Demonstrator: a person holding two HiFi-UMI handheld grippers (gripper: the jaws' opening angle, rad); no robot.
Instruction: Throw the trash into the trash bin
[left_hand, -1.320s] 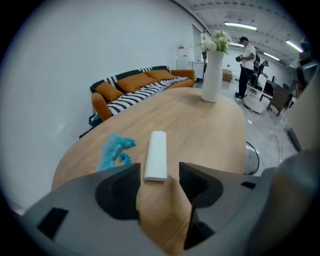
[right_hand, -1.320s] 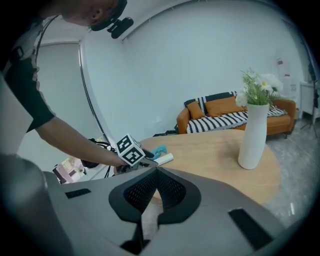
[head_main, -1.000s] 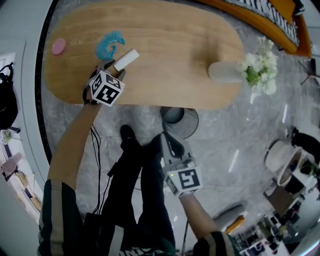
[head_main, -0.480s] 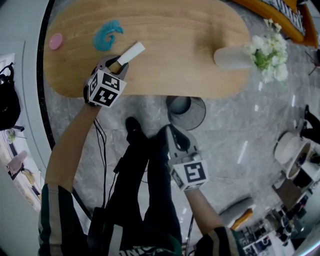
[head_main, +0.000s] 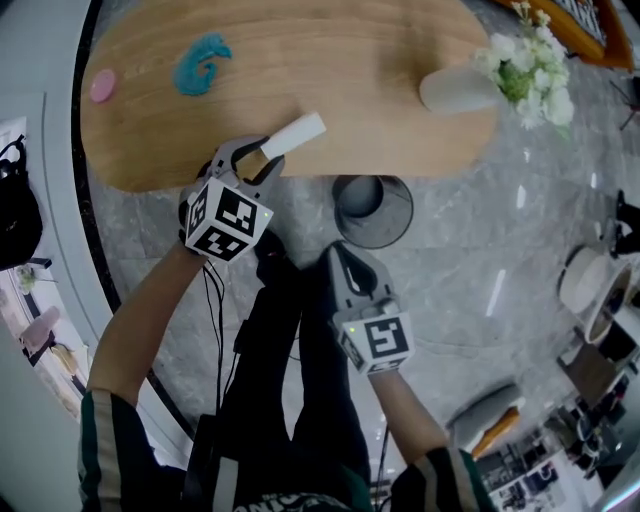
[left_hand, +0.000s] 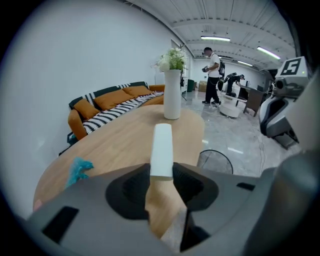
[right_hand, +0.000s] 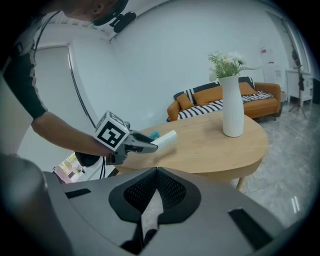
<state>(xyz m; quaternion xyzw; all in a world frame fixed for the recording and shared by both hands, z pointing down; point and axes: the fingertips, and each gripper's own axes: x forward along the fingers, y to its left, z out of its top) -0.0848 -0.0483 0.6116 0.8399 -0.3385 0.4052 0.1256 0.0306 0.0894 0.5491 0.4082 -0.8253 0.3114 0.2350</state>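
Note:
A white oblong piece of trash (head_main: 295, 134) sticks out of my left gripper (head_main: 262, 157), whose jaws have just been closing and are shut on it, off the wooden table (head_main: 380, 60) at its near edge. In the left gripper view the piece (left_hand: 161, 150) points over the table toward the vase. The round wire trash bin (head_main: 372, 209) stands on the floor just right of that gripper, under the table's edge, seen also as the bin (left_hand: 215, 162). My right gripper (head_main: 344, 268) hangs shut and holding nothing below the bin. A blue crumpled scrap (head_main: 200, 62) and a pink disc (head_main: 103, 85) lie on the table's left.
A white vase of flowers (head_main: 455, 88) stands at the table's right end. An orange sofa (left_hand: 110, 102) sits behind the table by the wall. The person's legs and cables are on the grey floor under the grippers. People stand far off (left_hand: 214, 75).
My left gripper has lifted and carried the white piece from over the table to its near edge, closer to the bin. The right gripper has shifted only slightly.

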